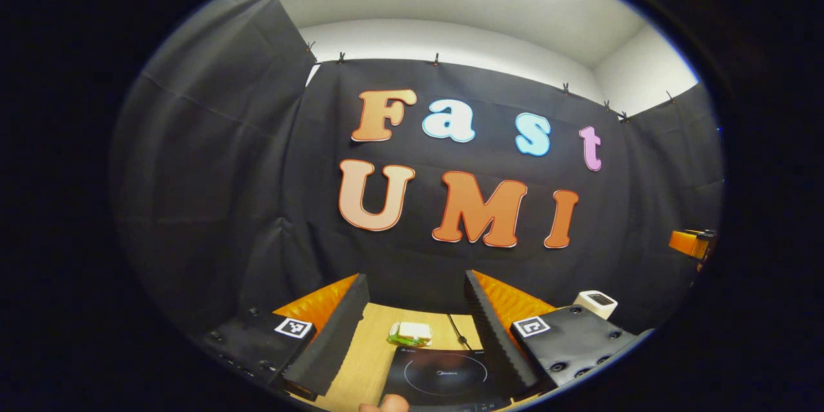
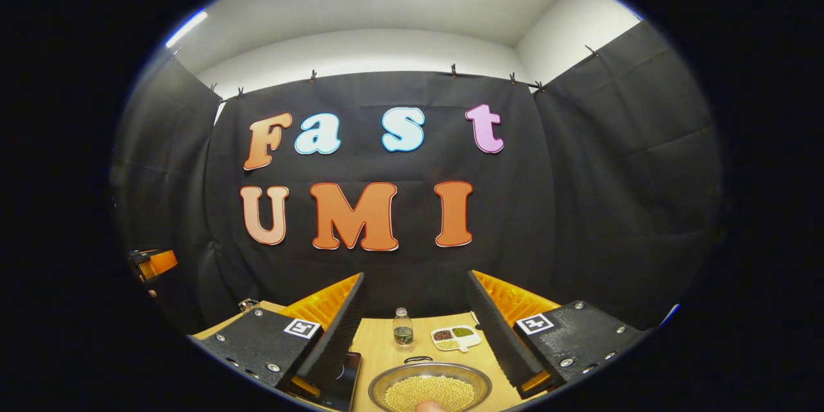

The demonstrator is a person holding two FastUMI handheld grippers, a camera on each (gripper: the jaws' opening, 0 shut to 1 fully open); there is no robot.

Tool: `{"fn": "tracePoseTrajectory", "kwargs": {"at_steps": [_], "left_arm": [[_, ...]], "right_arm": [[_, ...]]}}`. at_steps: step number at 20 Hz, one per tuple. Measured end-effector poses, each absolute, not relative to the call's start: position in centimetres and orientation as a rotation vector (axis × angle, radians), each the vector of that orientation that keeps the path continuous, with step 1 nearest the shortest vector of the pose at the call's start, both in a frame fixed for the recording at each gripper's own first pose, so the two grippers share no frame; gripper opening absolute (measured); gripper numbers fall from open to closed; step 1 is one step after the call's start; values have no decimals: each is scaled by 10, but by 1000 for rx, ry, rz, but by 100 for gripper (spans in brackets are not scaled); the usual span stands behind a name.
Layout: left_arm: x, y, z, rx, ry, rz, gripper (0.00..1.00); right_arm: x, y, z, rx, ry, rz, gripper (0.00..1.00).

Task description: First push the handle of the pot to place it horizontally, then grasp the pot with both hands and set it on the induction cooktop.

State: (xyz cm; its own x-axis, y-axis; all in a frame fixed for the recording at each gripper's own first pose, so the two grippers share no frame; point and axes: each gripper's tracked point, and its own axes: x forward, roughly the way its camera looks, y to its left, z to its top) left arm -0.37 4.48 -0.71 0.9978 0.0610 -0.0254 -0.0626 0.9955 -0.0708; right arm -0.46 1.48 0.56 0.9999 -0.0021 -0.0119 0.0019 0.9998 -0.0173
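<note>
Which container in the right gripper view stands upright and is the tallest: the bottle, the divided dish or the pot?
The bottle, upright behind the pot. The pot, filled with yellow grains, is wide and low; the divided dish to the bottle's right lies flat.

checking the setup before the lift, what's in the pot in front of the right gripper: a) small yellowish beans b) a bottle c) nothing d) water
a: in the right gripper view the pot sits between the open fingers of the right gripper, heaped with small yellowish beans; the bottle stands apart behind it on the table.
</note>
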Motion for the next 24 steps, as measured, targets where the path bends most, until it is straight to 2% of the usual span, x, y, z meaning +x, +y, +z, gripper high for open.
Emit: {"fn": "tracePoseTrajectory", "kwargs": {"at_steps": [11, 12, 13, 14, 16, 17, 18, 21, 24], "left_arm": [[-9, 16, 9, -63, 1, 10, 97], [-7, 15, 8, -67, 5, 5, 98], [-6, 15, 7, -70, 10, 3, 98], [-6, 15, 6, -71, 14, 5, 98], [-6, 16, 7, -71, 17, 10, 98], [-5, 17, 8, -72, 15, 13, 99], [-4, 19, 8, -71, 14, 17, 98], [-6, 21, 8, -71, 14, 27, 98], [-8, 26, 13, -64, 1, 40, 98]], "right_arm": [[0, 3, -8, 4, 47, 1, 95], [1, 4, -9, 8, 51, 8, 100], [2, 3, -11, 12, 55, 13, 95], [1, 3, -12, 15, 58, 17, 100], [-1, 4, -15, 20, 63, 31, 82], [-2, 6, -16, 19, 67, 39, 83], [-2, 7, -17, 17, 70, 44, 76], [-4, 9, -18, 11, 71, 50, 68], [-5, 8, -21, 7, 75, 48, 48]]}}
